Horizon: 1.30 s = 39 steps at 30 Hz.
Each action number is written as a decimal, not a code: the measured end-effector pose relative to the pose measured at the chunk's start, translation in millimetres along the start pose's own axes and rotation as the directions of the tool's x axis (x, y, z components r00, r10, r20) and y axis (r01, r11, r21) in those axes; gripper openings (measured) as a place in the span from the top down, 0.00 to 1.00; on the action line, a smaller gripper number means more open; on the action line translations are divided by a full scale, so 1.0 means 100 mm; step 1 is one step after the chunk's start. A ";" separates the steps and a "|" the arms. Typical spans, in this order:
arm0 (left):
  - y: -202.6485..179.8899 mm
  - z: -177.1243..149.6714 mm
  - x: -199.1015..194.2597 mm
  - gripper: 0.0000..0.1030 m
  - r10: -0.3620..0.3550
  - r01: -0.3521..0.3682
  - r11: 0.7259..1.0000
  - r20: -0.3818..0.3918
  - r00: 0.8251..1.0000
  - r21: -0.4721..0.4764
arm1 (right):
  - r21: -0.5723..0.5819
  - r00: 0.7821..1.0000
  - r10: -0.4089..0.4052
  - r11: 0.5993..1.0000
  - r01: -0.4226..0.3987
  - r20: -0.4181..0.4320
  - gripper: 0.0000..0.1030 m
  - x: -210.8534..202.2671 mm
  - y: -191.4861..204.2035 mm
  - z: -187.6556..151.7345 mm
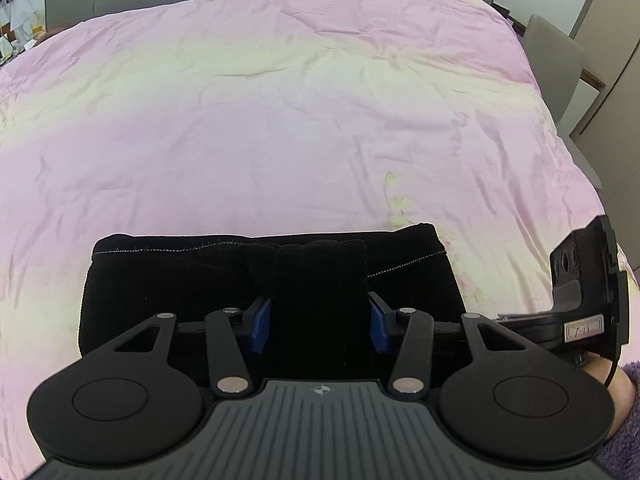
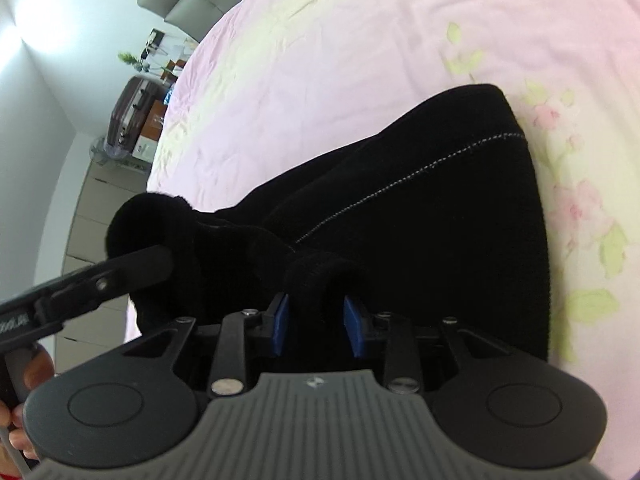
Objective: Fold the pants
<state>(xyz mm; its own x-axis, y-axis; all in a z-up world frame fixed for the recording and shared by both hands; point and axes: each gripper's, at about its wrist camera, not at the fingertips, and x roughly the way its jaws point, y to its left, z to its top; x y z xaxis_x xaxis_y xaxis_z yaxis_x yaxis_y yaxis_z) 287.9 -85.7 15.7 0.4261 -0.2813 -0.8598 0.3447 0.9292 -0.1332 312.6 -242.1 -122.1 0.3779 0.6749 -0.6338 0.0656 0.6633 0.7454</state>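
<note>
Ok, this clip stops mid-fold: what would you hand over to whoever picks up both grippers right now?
Left gripper: closed on a raised bunch of the black pants.
Right gripper: closed on another fold of the pants, close beside the left one.
Pants: a compact bundle on the pink bedspread, near its front edge.
Done: judging by the short shape, the pants seem already folded at least once.
Left: probably carry the pinched edge over for a last fold, release, flatten.
</note>
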 end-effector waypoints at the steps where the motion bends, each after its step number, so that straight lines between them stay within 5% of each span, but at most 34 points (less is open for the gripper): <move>1: -0.01 0.00 0.00 0.47 -0.005 0.005 1.000 -0.002 1.000 0.015 | -0.030 1.000 -0.011 0.999 0.012 0.019 0.95 -0.02 0.07 0.03; 7: -0.06 0.09 0.13 0.47 -0.035 0.035 0.998 -0.009 0.999 0.052 | -0.087 0.988 -0.019 0.996 0.032 0.152 0.99 -0.13 0.31 0.33; 15: -0.01 0.14 0.82 0.47 -0.032 0.034 0.999 -0.117 0.993 0.015 | -0.065 0.993 -0.062 0.996 0.068 0.098 0.96 -0.02 0.08 0.43; 19: 0.02 0.14 0.80 0.38 -0.060 0.061 0.998 -0.109 0.992 0.012 | -0.067 0.987 -0.112 0.991 0.120 0.114 0.73 -0.20 0.02 0.40; 24: 0.04 0.13 0.55 0.31 -0.107 0.110 0.993 -0.076 0.991 0.035 | -0.096 0.990 -0.112 0.988 0.120 0.084 0.69 -0.42 0.10 0.35; 28: 0.12 0.08 0.27 0.30 -0.125 0.127 0.990 -0.049 0.991 0.055 | -0.135 0.994 -0.100 0.985 0.107 0.051 0.53 -0.49 0.28 0.22; 33: 0.38 -0.09 -0.03 0.30 -0.053 0.054 0.996 -0.015 0.998 0.072 | -0.130 0.998 -0.063 0.990 0.063 0.009 0.30 -0.37 0.40 0.11; 39: 0.92 -0.37 -0.32 0.30 0.050 -0.050 0.999 0.004 0.999 0.021 | -0.048 0.995 -0.098 0.994 0.097 -0.028 0.29 0.01 0.29 0.11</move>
<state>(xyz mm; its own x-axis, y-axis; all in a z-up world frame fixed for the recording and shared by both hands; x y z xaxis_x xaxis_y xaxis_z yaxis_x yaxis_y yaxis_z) 275.2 17.4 12.3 0.4460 -0.2351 -0.8636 0.3402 0.9370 -0.0794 325.3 -225.7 -98.5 0.3433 0.6153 -0.7096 0.0572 0.7404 0.6697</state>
